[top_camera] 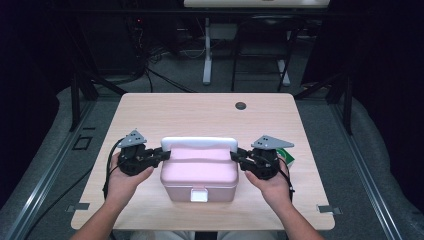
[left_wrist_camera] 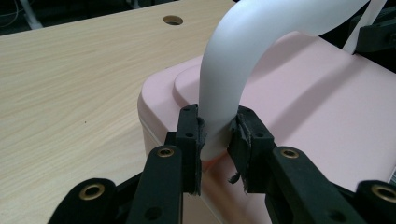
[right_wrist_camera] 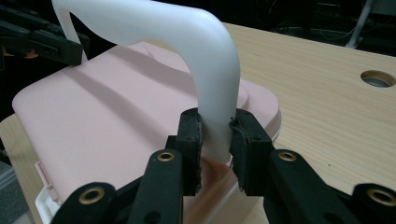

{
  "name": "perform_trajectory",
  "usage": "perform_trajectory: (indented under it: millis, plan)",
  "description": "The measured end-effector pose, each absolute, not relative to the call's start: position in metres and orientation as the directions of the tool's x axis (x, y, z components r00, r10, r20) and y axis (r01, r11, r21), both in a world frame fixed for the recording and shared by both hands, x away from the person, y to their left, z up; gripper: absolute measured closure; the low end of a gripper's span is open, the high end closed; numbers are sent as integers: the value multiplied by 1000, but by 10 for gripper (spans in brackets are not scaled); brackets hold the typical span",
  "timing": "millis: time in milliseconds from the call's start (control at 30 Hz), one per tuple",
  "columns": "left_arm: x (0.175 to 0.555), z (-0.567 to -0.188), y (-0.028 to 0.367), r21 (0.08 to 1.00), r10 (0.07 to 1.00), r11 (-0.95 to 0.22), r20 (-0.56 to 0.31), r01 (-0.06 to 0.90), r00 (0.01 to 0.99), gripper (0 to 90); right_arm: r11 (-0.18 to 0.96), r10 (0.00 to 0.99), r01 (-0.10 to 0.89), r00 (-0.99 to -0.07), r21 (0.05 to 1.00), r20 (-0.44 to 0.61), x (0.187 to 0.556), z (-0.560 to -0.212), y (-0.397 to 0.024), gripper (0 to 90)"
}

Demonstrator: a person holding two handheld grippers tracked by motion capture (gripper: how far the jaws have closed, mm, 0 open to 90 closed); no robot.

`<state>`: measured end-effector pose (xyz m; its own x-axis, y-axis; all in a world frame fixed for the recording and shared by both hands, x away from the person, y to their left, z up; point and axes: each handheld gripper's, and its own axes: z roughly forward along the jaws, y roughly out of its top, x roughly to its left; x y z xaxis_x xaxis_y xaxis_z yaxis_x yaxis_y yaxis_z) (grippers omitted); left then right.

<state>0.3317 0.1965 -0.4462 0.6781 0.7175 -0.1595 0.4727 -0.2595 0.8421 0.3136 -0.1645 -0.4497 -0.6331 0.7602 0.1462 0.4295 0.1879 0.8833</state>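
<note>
1. The pink box [top_camera: 199,172] sits on the bench [top_camera: 150,115] near its front edge, at about 6 o'clock of the bench top, with its white clasp [top_camera: 199,195] facing the person.
2. Its white handle [top_camera: 199,144] stands raised over the lid, along the box's 12 o'clock edge.
3. The left hand-held gripper [left_wrist_camera: 217,135] is clamped on the handle's foot at 9 o'clock; the right hand-held gripper [right_wrist_camera: 215,137] is clamped on the foot at 3 o'clock.
4. The shell looks like stiff, smooth moulded plastic, probably light, and slippery under hard pads.
5. The handle's feet offer the surest hold; the broad lid gives the jaws nothing to close on.
</note>
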Motion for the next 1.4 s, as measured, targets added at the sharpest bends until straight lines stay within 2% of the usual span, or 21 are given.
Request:
perform_trajectory:
  millis: [367,467,533,667,867,1067,1400]
  plan:
    - [344,-430,200,842,706,-239,-191,484,682,734,173,760,443,-628,880,168,323,-431,-165,738]
    - [343,-430,201,845,705,-236,-191,479,683,729,163,761,449,-624,879,178,323,-429,-165,738]
    - [339,-430,204,850,702,-240,-182,469,689,692,159,756,456,-626,876,189,324,-429,-164,739]
    - [330,-430,217,857,710,-227,-179,462,681,692,163,750,461,-632,872,193,326,-427,-165,739]
    - [308,-443,242,850,719,-211,-200,483,666,801,169,751,456,-634,874,185,326,-425,-165,739]
    - [297,-456,242,844,693,-218,-219,490,686,895,170,753,459,-632,872,186,326,-424,-165,739]
    - [296,-464,223,828,650,-261,-229,496,725,900,169,753,460,-631,872,187,327,-423,-165,739]
